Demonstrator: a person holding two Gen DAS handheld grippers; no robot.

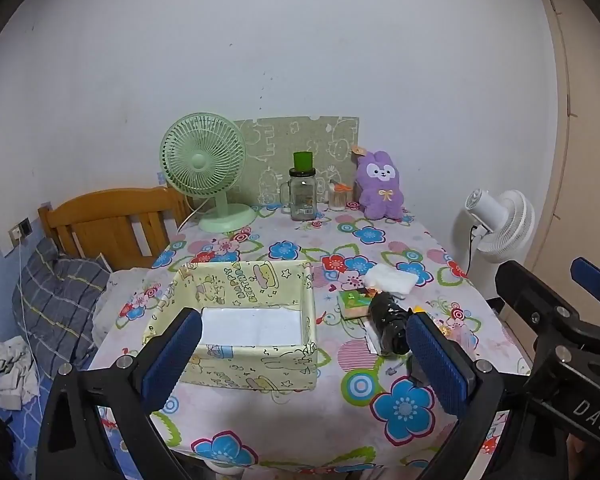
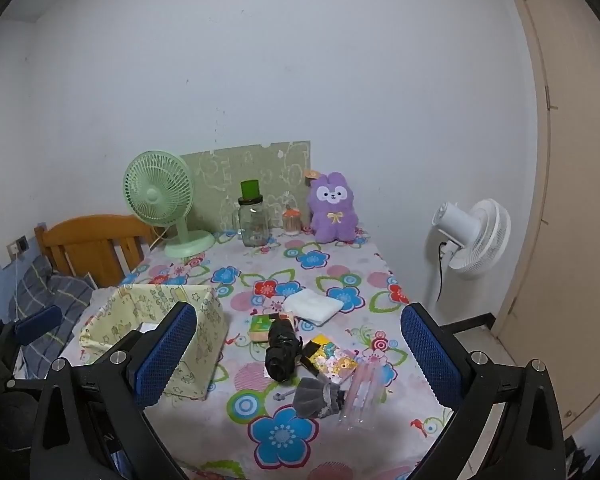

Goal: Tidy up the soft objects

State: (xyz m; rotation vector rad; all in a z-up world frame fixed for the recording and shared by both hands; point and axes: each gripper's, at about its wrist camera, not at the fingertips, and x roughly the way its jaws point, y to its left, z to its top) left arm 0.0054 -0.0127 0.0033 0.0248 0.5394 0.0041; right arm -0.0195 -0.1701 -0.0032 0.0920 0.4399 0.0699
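Soft items sit in a cluster right of the fabric bin: white cloth farthest back, black bundle mid-cluster, grey pouch nearest me. Purple plush stands at the table's far edge by the wall, well apart from the rest. Both grippers hover above the near table edge, jaws fully spread, nothing between the pads. Right gripper frames the cluster: I see the bundle and pouch straight ahead between its fingers, so I judge it the nearer arm for a first pick. Left gripper faces the bin, which looks empty apart from its white liner; the bundle lies just inside its right finger. Bundle's long axis runs roughly away from me, tilted slightly left at the far end, so the jaws as they stand would close across its short side, fine. Pouch is nearest, lying crosswise to the approach. Bin sits left of the cluster, so I expect a short leftward carry.
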